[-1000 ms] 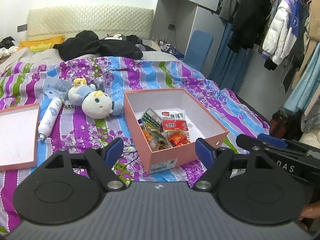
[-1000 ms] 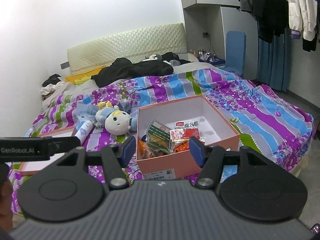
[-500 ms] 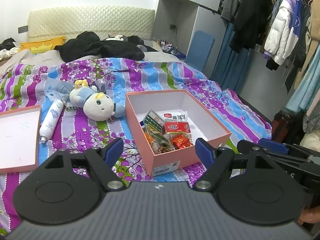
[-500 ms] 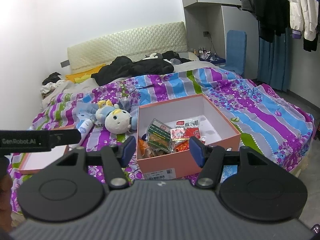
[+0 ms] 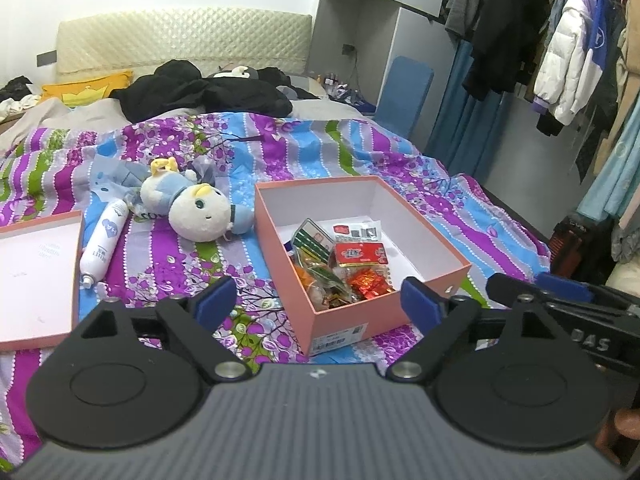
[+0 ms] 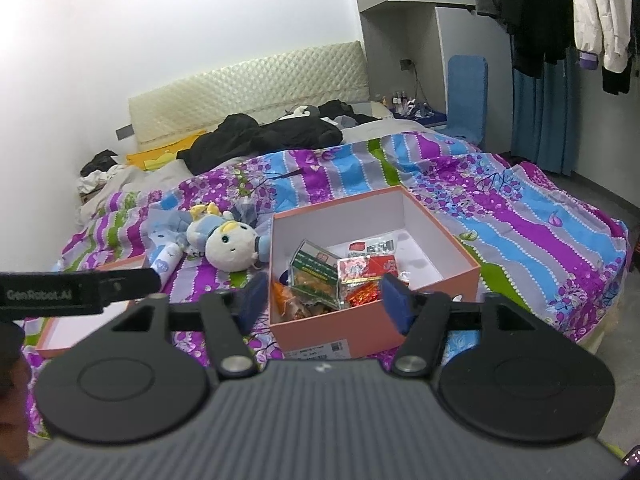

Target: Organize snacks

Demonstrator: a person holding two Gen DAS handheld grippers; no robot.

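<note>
An open salmon-pink box [image 5: 343,322] [image 6: 332,330] stands on the striped bedspread and holds several snack packets [image 5: 348,266] [image 6: 340,280], green, red and orange. Its pink lid [image 5: 36,276] [image 6: 68,330] lies upturned to the left. My left gripper [image 5: 316,304] is open and empty, held back from the box's near corner. My right gripper [image 6: 322,298] is open and empty, also short of the box's near wall. Each gripper shows at the edge of the other's view.
A plush doll [image 5: 196,210] [image 6: 228,246] and a white bottle [image 5: 103,244] lie left of the box. Dark clothes [image 5: 200,90] are piled near the headboard. Coats [image 5: 568,48] hang on a rack at right. The bed's edge drops at right.
Both grippers have drawn slightly back and up from the box; it sits a little farther away in both views. Jaws stay open.
</note>
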